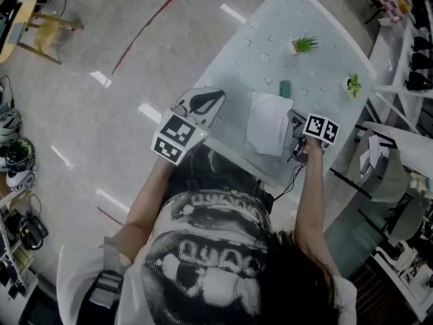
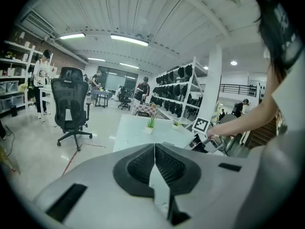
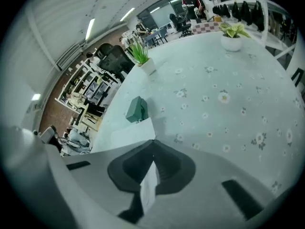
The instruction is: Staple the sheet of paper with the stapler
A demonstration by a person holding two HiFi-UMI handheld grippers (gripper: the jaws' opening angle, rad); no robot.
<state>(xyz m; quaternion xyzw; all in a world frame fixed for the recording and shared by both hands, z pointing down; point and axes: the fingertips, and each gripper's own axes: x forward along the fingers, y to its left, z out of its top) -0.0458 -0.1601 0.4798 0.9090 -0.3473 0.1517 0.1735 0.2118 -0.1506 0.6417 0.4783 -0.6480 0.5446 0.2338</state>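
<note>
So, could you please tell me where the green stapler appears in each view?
Head view: stapler mid-table, just beyond the paper.
Left gripper view: not visible.
Right gripper view: left of centre.
Shared landmark: spiky potted plant.

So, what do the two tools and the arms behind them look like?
The left tool and right tool are pale grey wedge-shaped shells with dark ribbed pads in a teardrop recess. Each carries a cube with black-and-white square markers. A thin dark cable hangs from the right one. The arms are bare below a short-sleeved T-shirt with a black-and-white print.
</note>
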